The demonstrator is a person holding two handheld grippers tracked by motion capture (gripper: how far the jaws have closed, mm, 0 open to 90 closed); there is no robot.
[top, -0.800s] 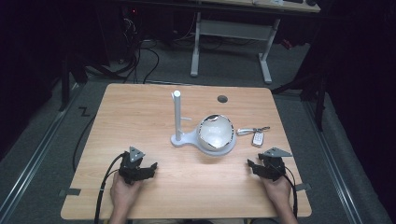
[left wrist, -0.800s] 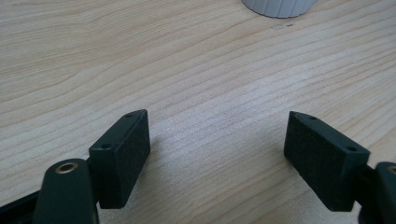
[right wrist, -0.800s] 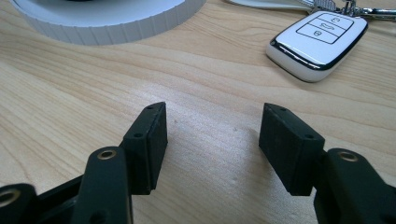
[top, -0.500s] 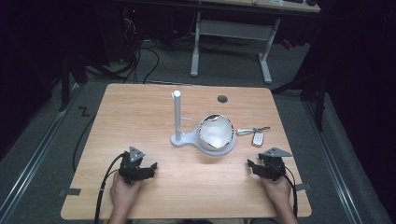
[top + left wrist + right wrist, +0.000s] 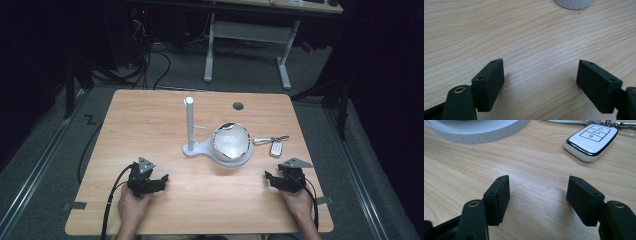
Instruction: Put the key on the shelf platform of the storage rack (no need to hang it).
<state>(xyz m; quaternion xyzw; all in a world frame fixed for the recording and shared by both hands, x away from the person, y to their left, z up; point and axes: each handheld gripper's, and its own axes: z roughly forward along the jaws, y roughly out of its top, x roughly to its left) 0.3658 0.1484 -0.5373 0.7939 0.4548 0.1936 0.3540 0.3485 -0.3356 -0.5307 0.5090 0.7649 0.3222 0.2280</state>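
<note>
Wooden table (image 5: 165,125) under both my grippers — left gripper (image 5: 540,80) and right gripper (image 5: 537,198) gaping, empty; car key fob (image 5: 591,141) just beyond my right fingers — reaching comes next, I reckon.

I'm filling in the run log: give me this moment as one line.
left claw: open, empty, on table | right claw: open, empty | car key: untouched, beyond right claw

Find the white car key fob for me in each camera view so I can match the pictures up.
High view: the key fob lies right of centre on the table, beside the white ribbed base, ahead of the right gripper.
Right gripper view: the fob is at the upper right, beyond the open jaws.
Left gripper view: I cannot find it there.
Shared landmark: the white ribbed base, at the top edge in both gripper views.
</note>
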